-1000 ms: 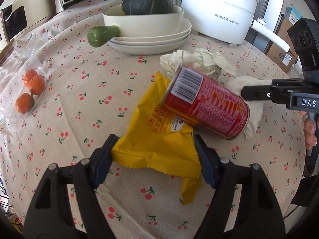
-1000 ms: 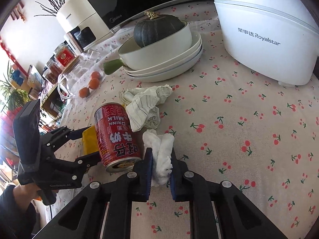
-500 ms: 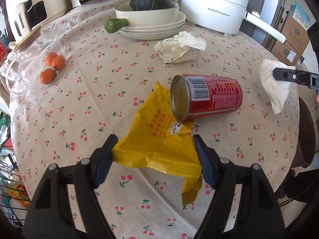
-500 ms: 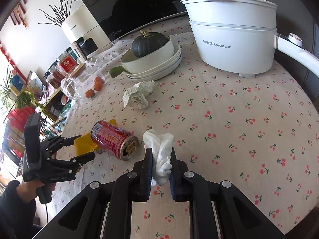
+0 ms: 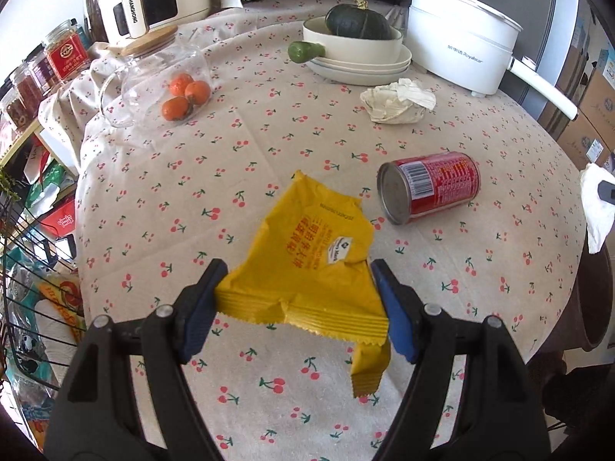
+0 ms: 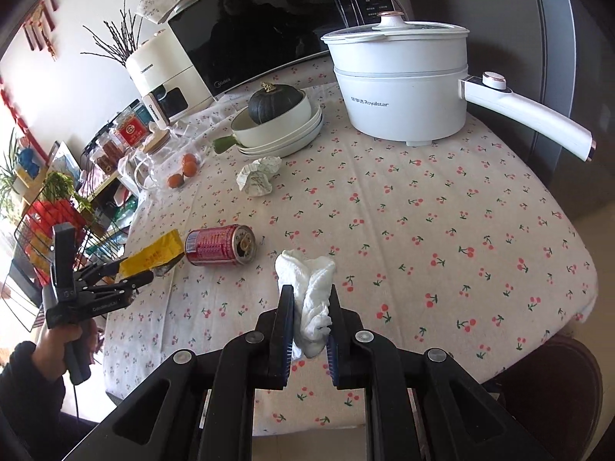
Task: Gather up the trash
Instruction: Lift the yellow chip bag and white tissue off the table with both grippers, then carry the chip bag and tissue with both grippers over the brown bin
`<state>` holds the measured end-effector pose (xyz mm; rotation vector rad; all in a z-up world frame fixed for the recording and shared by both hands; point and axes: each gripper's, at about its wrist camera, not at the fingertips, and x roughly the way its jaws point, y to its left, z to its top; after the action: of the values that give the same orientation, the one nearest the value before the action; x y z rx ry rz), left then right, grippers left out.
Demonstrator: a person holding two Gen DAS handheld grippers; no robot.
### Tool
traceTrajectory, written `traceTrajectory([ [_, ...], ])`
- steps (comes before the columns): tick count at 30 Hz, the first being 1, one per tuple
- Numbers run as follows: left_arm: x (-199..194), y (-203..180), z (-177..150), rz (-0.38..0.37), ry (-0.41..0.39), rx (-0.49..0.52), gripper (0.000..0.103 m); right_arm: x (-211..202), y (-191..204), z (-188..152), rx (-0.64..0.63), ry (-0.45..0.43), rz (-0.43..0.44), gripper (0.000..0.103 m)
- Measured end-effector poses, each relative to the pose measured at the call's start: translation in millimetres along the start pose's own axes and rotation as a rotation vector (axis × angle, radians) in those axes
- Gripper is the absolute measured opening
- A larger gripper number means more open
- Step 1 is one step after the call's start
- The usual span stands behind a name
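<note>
Cherry-print tablecloth [image 5: 269, 123] covers the round table. Above it the left gripper [image 5: 296, 303] clamps a yellow wrapper [image 5: 315, 261] and the right gripper [image 6: 309, 322] pinches a white tissue [image 6: 307, 288]. Just beyond the wrapper lies a red can [image 5: 430, 188], with crumpled paper [image 5: 396, 100] farther back.

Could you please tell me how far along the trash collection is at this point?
Nothing looks binned yet. In hand: the left gripper grips the yellow wrapper, the right gripper the white tissue. Left on the table: the red can and the crumpled paper.
</note>
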<state>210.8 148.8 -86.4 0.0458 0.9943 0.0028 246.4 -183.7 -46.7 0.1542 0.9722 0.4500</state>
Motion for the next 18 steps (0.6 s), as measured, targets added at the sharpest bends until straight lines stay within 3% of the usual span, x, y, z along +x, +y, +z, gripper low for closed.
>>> traceTrajectory([
  [12, -56.5, -84.3, -16.2, -0.215, -0.080, 0.051, 0.076, -95.6, -41.8, -67.6, -0.001, -0.072, -0.124, 0.015],
  [18, -69.8, -120.9, -25.8, -0.240, -0.114, 0.117, 0.076, -123.4, -74.2, -109.7, 0.035, -0.065, -0.183, 0.015],
])
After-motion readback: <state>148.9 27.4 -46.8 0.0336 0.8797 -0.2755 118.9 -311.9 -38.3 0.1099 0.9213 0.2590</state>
